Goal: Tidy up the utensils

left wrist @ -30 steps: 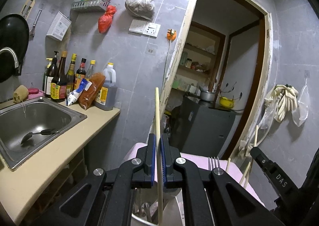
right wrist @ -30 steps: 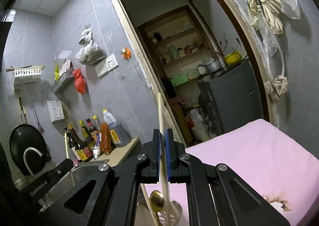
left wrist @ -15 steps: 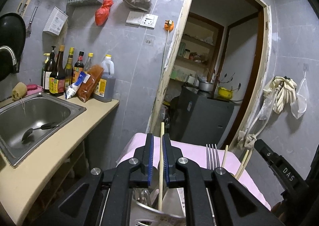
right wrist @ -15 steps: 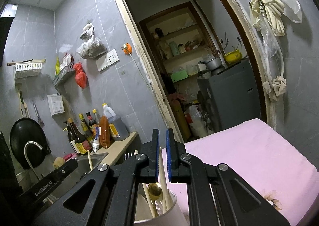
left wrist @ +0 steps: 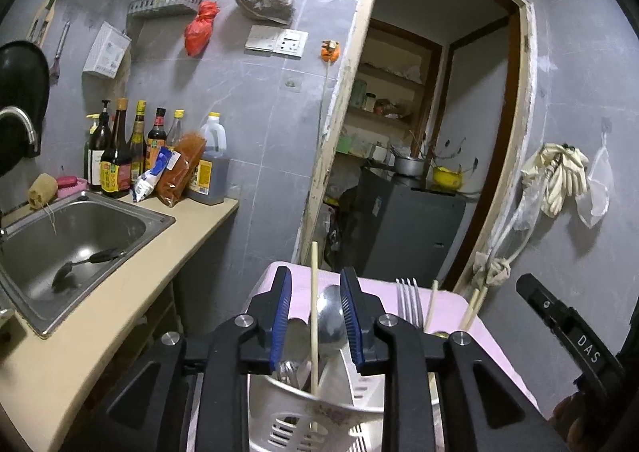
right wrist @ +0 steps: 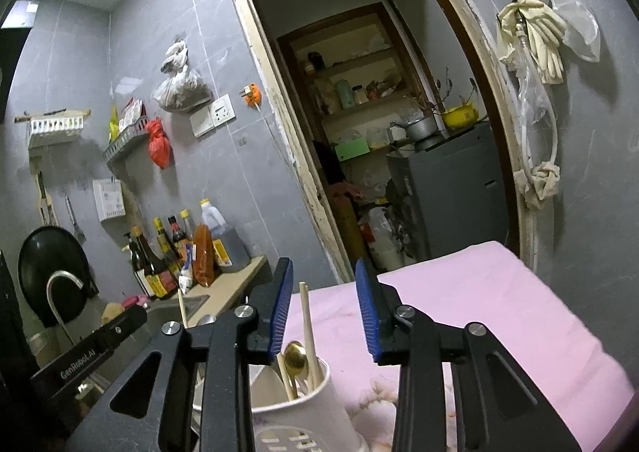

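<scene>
A white slotted utensil holder point(left wrist: 303, 412) stands on the pink cloth just below both grippers; it also shows in the right wrist view point(right wrist: 303, 404). My left gripper point(left wrist: 315, 316) is open, with a wooden chopstick point(left wrist: 314, 316) standing free in the holder between its jaws, beside a steel spoon point(left wrist: 331, 316) and a fork point(left wrist: 409, 302). My right gripper point(right wrist: 325, 312) is open above the holder, with a chopstick point(right wrist: 306, 320) and a gold spoon point(right wrist: 295, 356) standing in it. More chopsticks point(left wrist: 471, 310) lean at the right.
The pink cloth point(right wrist: 479, 304) covers the table. A steel sink point(left wrist: 60, 240) with a dark ladle point(left wrist: 86, 260) lies left, with sauce bottles point(left wrist: 131, 152) on the counter. A doorway with a grey cabinet point(left wrist: 407, 228) is ahead.
Both grippers opened and let go of their chopsticks, which dropped down into the holder. Both grippers came lower toward the holder.
</scene>
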